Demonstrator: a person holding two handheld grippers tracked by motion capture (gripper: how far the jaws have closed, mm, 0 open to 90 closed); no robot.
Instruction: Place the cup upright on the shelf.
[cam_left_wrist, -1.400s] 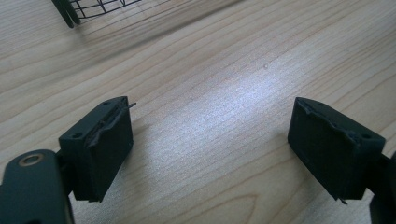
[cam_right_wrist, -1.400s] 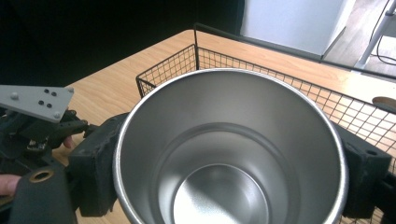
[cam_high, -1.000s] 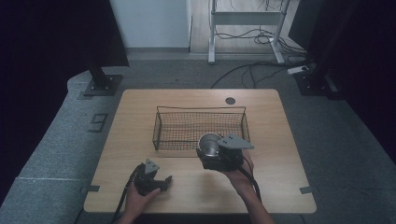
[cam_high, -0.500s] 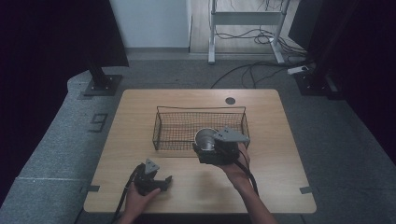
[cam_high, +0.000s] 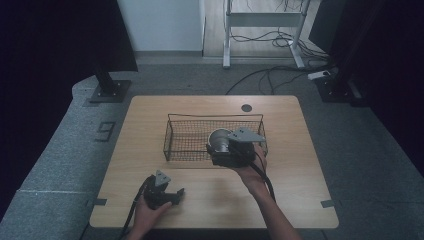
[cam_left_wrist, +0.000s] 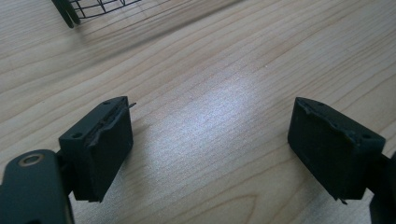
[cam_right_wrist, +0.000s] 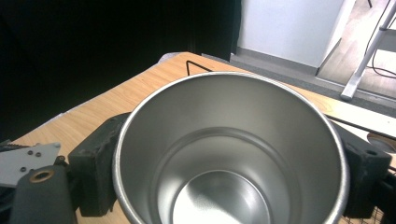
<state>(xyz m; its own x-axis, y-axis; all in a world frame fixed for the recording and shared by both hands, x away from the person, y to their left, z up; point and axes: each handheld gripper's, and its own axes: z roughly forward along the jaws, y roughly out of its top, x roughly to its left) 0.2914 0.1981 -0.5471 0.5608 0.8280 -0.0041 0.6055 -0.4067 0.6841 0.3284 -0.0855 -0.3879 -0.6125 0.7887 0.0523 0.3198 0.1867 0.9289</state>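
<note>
The right gripper (cam_high: 220, 145) is clamped on a steel cup (cam_high: 218, 140), its two black jaws pressed against the cup's outer wall on either side, as the right gripper view shows. The cup (cam_right_wrist: 231, 149) is bare inside, its polished wall and bottom catching light. In the high view the cup hangs over the front right part of the wire basket (cam_high: 190, 119), tipped with its mouth toward the left; whether it touches the mesh is hard to tell from here. The person's right hand (cam_high: 252, 167) reaches in from the desk's front edge.

The left gripper (cam_high: 172, 196) rests near the front left corner of the desk (cam_high: 150, 130), held by the left hand (cam_high: 147, 212), its jaws spread wide apart with nothing between them. In the left gripper view only bare wood grain lies between the jaws, with a corner of the basket (cam_left_wrist: 93, 7) at the far edge.

The desk is light wood with a dark round grommet (cam_high: 246, 107) near its back edge. It stands on grey carpet. Behind it is a white wall, a pale frame with loose cables (cam_high: 265, 75) on the floor, and dark panels on both sides.
</note>
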